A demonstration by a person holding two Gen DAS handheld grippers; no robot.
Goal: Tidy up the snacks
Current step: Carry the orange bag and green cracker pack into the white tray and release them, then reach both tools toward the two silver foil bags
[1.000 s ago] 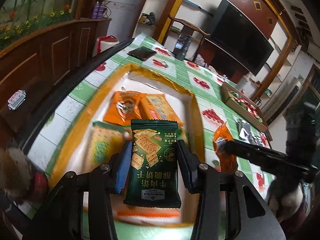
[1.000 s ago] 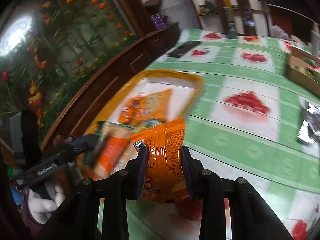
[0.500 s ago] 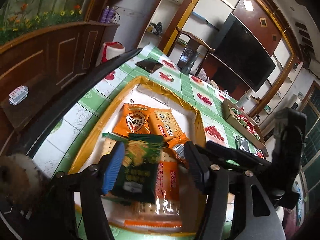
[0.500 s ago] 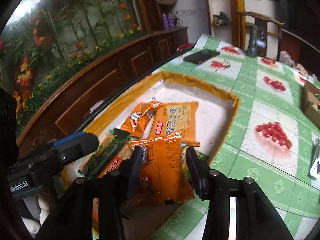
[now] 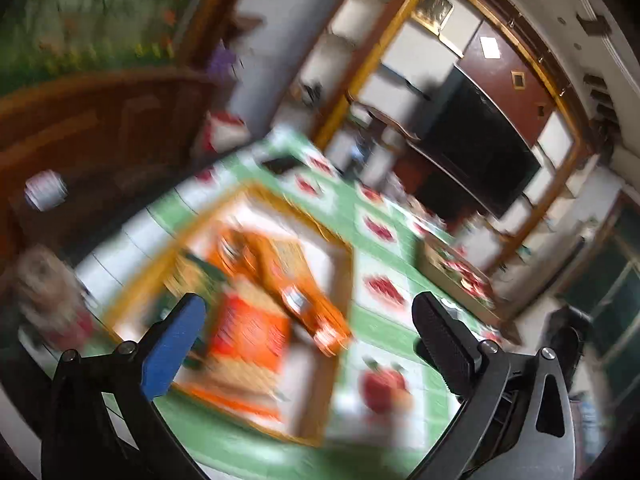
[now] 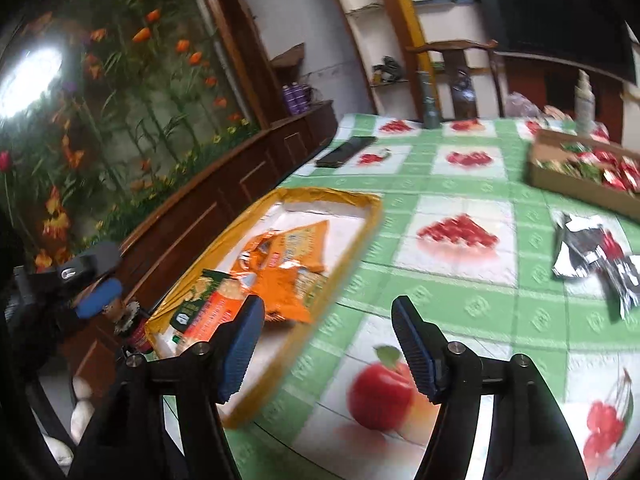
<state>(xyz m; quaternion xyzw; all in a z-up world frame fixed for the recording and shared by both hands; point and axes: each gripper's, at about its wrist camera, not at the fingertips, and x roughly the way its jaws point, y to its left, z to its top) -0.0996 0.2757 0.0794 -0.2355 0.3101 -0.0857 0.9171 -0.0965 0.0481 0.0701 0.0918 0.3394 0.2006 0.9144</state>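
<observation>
A yellow-rimmed tray (image 6: 362,236) on the green fruit-print tablecloth holds several snack packets: orange ones (image 6: 288,256) and a green cracker packet (image 6: 200,296). The tray (image 5: 336,344) and its orange packets (image 5: 256,320) also show, blurred, in the left wrist view. My left gripper (image 5: 308,340) is open and empty above the tray's near end. My right gripper (image 6: 326,344) is open and empty, above the tablecloth just right of the tray. The left gripper also shows in the right wrist view (image 6: 96,292), left of the tray.
A cardboard box (image 6: 580,184) of red and green snacks stands at the far right. Silver and black packets (image 6: 592,256) lie loose on the cloth at the right. A dark phone (image 6: 344,150) lies at the far left edge. A wooden sideboard (image 6: 224,184) runs along the table's left side.
Both grippers have opened and let go of their packets, which now lie in the tray. Both have pulled back and up; the right one has swung to the right.
</observation>
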